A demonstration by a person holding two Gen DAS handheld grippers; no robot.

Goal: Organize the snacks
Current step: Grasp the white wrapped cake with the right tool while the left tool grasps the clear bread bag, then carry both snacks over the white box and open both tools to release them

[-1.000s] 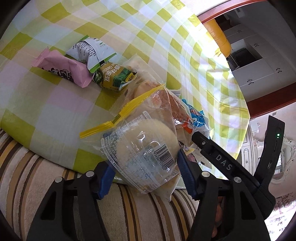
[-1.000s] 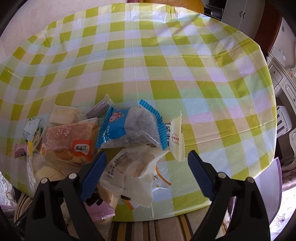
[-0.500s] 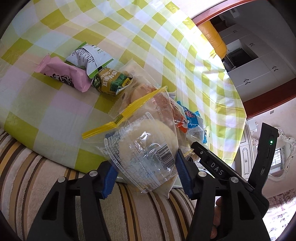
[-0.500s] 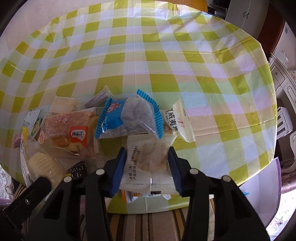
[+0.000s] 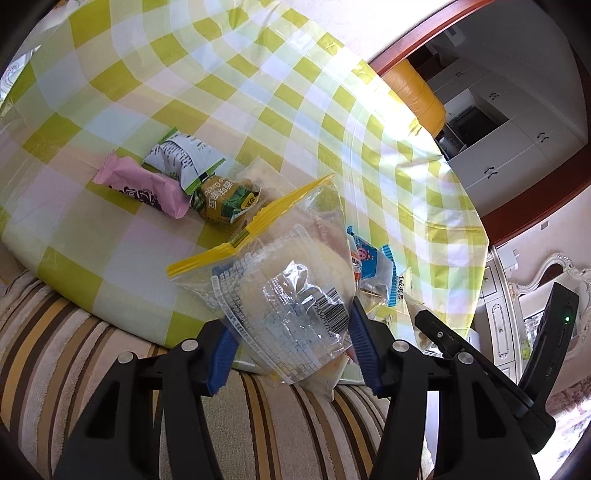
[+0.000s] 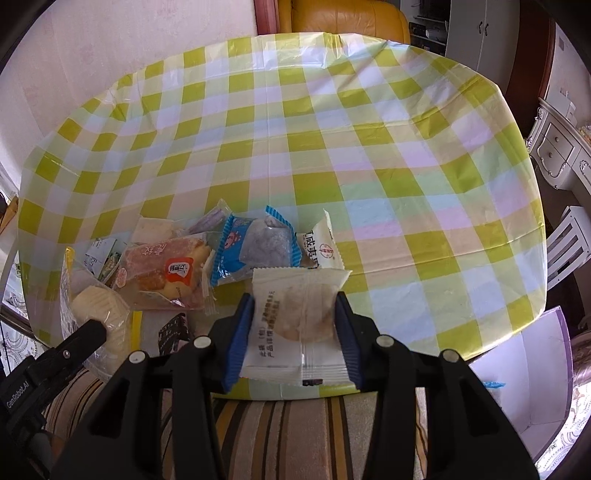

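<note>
My left gripper is shut on a clear zip bag with a yellow zip strip; a pale round cake lies inside it. The bag hangs at the table's near edge and also shows in the right wrist view. My right gripper is shut on a white cookie packet, lifted just above the near table edge. Behind it lie a blue-edged packet, a white packet with red print and an orange bread packet. A pink packet, a green-white packet and a yellow-green packet lie to the left.
The round table wears a yellow-green checked cloth. A striped sofa cushion lies below its near edge. An orange chair stands behind the table, white cabinets at the right, and a white box at the lower right.
My right gripper closed on the white cookie packet and lifted it back toward the near edge. My left gripper kept its hold on the zip bag and drew back slightly.
</note>
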